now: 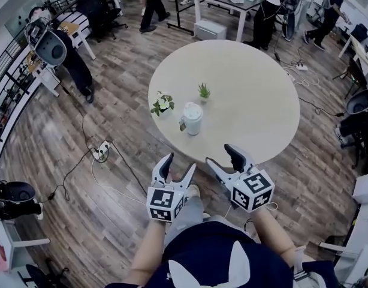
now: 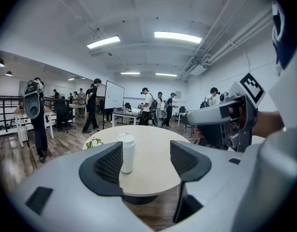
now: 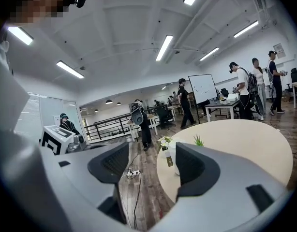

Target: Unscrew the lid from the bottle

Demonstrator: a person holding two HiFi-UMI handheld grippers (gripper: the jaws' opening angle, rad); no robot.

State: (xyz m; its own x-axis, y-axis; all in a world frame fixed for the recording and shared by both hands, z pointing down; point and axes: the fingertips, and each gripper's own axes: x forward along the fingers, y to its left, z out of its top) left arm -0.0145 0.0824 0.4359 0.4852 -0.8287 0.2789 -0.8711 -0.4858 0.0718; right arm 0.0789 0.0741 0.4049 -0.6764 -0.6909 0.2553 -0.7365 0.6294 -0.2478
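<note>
Filling the bottom of the head view, the person's dark shirt (image 1: 220,263) is sitting closest, with both forearms reaching forward from it. Beyond them the round pale table (image 1: 256,83) is taking up the middle of a wood floor (image 1: 112,185).

Both tools are hanging short of the table's near edge, over the floor. On the left gripper (image 1: 180,162), the jaws are standing wide apart with nothing pressed between them. Its own view (image 2: 146,158) is looking across the tabletop to the distant bottle (image 2: 127,153), which is partly hidden behind one finger (image 2: 106,169). The right gripper (image 1: 220,155) is also standing open and empty (image 3: 151,161), holding nothing.

The white bottle (image 1: 192,119) is standing upright on the table near the edge closest to the person, well apart from both tools, and its lid (image 1: 192,108) is sitting on top. Just beside it a small white-flowered plant (image 1: 162,104) is resting, and a smaller green plant (image 1: 204,91) is standing a little farther in.
</note>
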